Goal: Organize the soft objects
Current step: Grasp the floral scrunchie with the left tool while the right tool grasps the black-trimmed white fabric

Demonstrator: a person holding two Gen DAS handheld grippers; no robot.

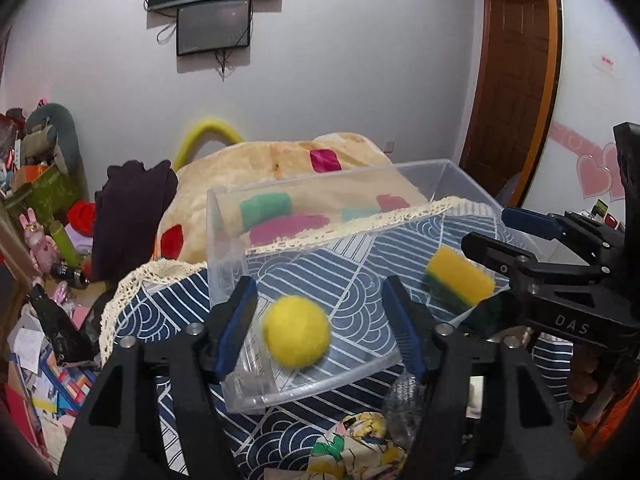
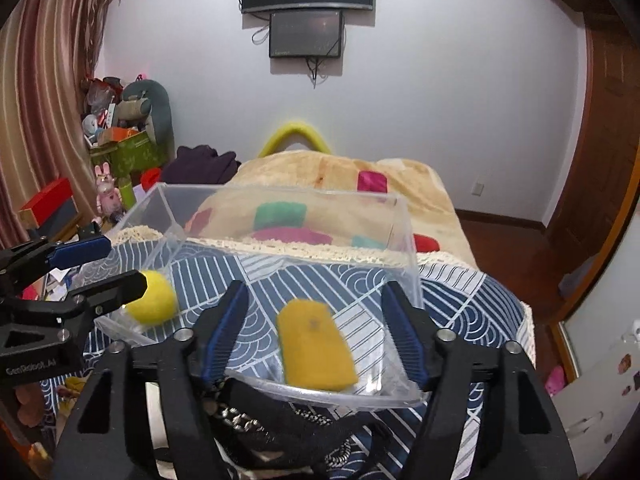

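A clear plastic bin (image 1: 236, 360) (image 2: 400, 232) stands on a blue wave-patterned cloth (image 1: 168, 320) (image 2: 472, 296). A yellow fuzzy ball (image 1: 297, 331) (image 2: 153, 298) and a yellow-and-green sponge (image 1: 458, 280) (image 2: 316, 350) are inside the bin, both blurred as if in motion. My left gripper (image 1: 320, 328) is open over the bin, with the ball between its jaws and untouched by them. My right gripper (image 2: 316, 332) is open over the bin, above the sponge. Each gripper shows in the other's view: the right (image 1: 516, 236), the left (image 2: 108, 264).
A floral cloth and a mesh scrubber (image 1: 384, 428) lie on the cloth before the bin. A black strap with a chain (image 2: 256, 428) lies below my right gripper. Behind is a bed with a beige blanket (image 1: 248, 168) (image 2: 320, 168). Clutter fills the floor at left (image 1: 36, 240).
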